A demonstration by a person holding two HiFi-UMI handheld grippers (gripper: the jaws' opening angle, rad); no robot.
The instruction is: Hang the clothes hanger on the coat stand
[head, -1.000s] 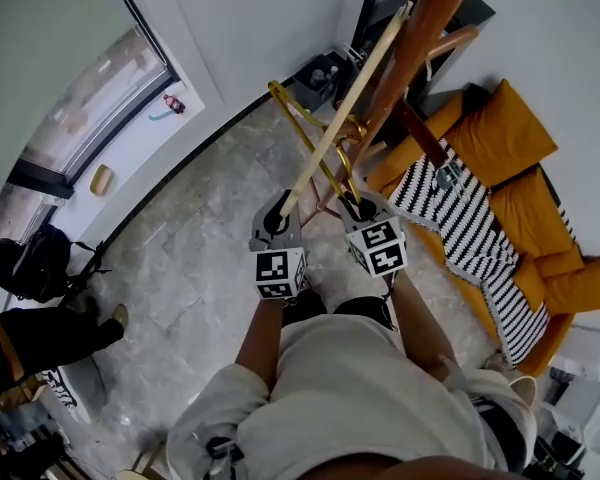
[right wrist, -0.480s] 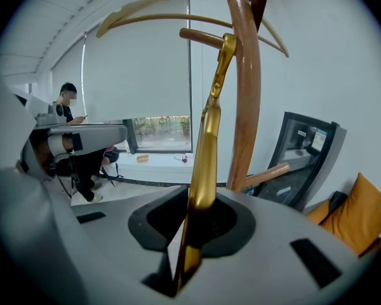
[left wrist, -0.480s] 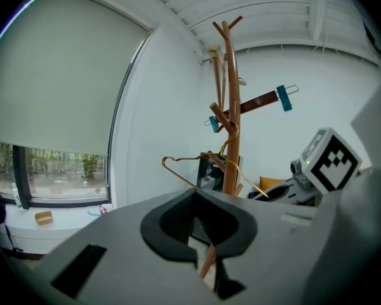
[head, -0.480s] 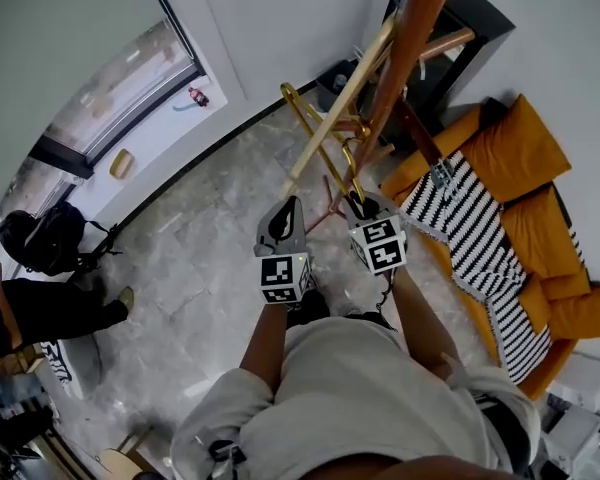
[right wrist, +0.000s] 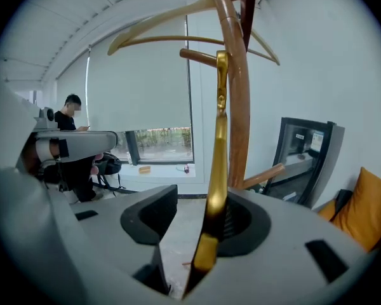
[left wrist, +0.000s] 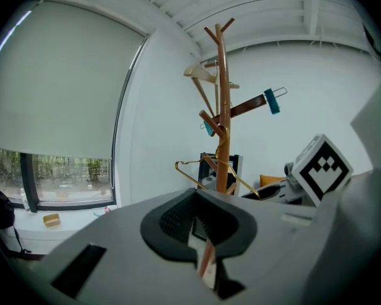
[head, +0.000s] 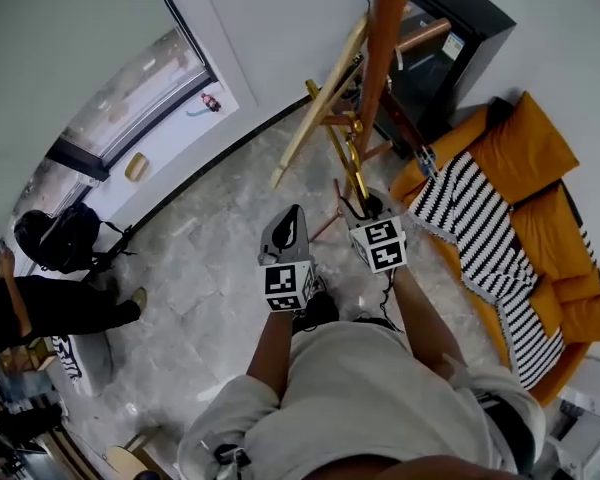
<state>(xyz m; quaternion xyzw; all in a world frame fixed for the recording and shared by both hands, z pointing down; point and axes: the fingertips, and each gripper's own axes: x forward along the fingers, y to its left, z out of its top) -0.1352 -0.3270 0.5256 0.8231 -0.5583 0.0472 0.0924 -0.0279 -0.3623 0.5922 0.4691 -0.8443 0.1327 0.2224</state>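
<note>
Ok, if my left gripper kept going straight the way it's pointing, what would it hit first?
Probably the gold hanger hung low on the coat stand, or its pole just behind; depth is unclear.

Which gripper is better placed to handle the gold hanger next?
Right. The right gripper has just been opening its jaws, the gold hanger between them, hooked on the coat stand; the left gripper is shut and apart.

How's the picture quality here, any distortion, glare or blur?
Head view: sharp, evenly lit, the white wall leaning from the wide lens. Left gripper view: heavy fisheye, black corners, daylit window not glaring. Right gripper view: the brown wooden coat stand pole curves, and the gold metal hanger looks soft up close.
</note>
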